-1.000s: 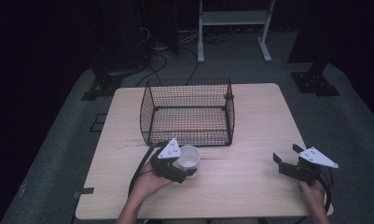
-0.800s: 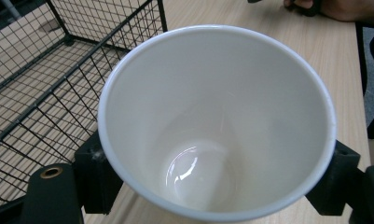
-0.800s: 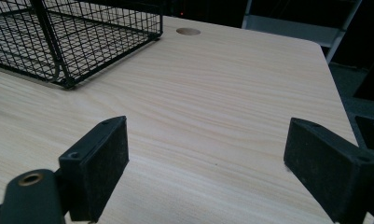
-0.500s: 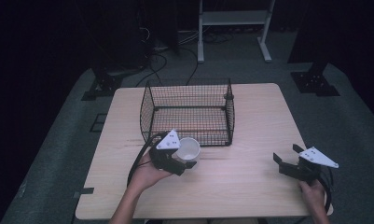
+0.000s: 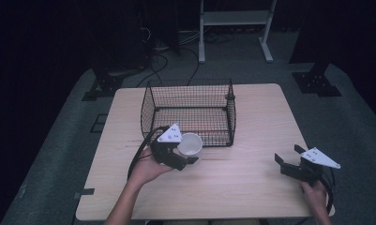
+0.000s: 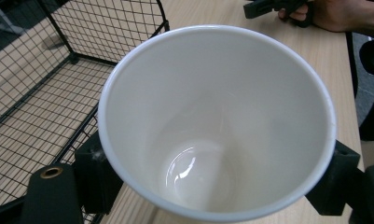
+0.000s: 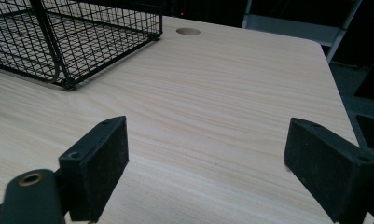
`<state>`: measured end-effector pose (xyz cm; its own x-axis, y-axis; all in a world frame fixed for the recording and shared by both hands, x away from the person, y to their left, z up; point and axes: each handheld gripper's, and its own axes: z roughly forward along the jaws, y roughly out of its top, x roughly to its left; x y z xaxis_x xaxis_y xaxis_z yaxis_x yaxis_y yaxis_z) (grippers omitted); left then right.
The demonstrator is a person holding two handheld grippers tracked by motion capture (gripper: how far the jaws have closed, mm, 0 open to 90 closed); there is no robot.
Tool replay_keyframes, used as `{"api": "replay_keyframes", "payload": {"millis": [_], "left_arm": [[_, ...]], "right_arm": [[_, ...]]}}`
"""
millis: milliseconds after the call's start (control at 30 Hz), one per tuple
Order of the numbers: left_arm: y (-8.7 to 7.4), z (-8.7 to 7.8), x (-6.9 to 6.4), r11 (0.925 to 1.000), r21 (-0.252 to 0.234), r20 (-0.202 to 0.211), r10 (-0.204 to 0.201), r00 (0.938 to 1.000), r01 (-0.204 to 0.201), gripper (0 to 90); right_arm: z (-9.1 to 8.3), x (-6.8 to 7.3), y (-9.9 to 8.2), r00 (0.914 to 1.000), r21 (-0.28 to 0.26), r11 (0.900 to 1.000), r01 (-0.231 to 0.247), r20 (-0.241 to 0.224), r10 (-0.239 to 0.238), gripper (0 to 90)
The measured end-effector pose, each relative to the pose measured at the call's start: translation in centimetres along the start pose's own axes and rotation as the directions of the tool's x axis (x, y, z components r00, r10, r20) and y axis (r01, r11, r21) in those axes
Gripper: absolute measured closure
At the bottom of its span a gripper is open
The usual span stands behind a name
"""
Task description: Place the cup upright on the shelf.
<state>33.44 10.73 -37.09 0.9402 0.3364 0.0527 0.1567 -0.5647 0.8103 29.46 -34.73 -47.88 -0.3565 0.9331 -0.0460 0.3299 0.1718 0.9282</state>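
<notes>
Left claw (image 5: 189,160) clamped on white cup (image 5: 190,144), carrying it just at the near wall of the wire basket (image 5: 188,112), off the worktop (image 5: 251,187). Looks like the transfer step; next it needs height to clear the rim, then release inside. Right claw (image 5: 289,158) idle, wide open, nothing in it.

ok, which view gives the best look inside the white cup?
The left gripper view: the white cup faces the camera mouth-on, its bare bottom visible, fingers pressed on its sides. The high view shows the cup small, rim only, beside the wire basket.
</notes>
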Motion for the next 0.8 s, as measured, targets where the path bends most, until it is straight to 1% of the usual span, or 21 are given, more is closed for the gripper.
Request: {"api": "replay_keyframes", "payload": {"millis": [33,200,367,533,767,800], "left_arm": [[0.2,0.0,0.2,0.9999,0.011,-0.005,0.010,0.9999,-0.010,20.6],[0.7,-0.1,0.5,0.9999,0.009,-0.003,0.007,1.0000,-0.007,20.6],[1.3,-0.4,1.1,0.9998,0.017,-0.003,0.013,0.9999,-0.013,20.7],[2.0,-0.9,1.6,0.9997,0.021,-0.002,0.013,0.9999,-0.013,20.7],[2.7,-1.5,2.0,0.9997,0.018,-0.002,0.016,0.9999,-0.016,20.7],[2.9,-1.6,2.1,0.9995,0.021,0.000,0.022,0.9998,-0.022,20.7]], "right_arm": [[0.0,0.0,0.0,1.0000,0.000,1.0000,0.000,0.000,0.000,13.0],[0.0,0.0,0.0,1.0000,0.000,1.0000,-0.002,0.000,0.002,13.0],[0.0,0.0,0.0,1.0000,0.000,1.0000,-0.002,-0.001,0.002,13.1],[0.0,0.0,0.0,1.0000,-0.003,1.0000,0.001,-0.001,-0.001,13.1],[0.0,0.0,0.0,1.0000,-0.002,1.0000,-0.004,-0.002,0.004,13.1],[0.0,0.0,0.0,1.0000,-0.002,1.0000,-0.005,-0.003,0.005,13.1]]}}
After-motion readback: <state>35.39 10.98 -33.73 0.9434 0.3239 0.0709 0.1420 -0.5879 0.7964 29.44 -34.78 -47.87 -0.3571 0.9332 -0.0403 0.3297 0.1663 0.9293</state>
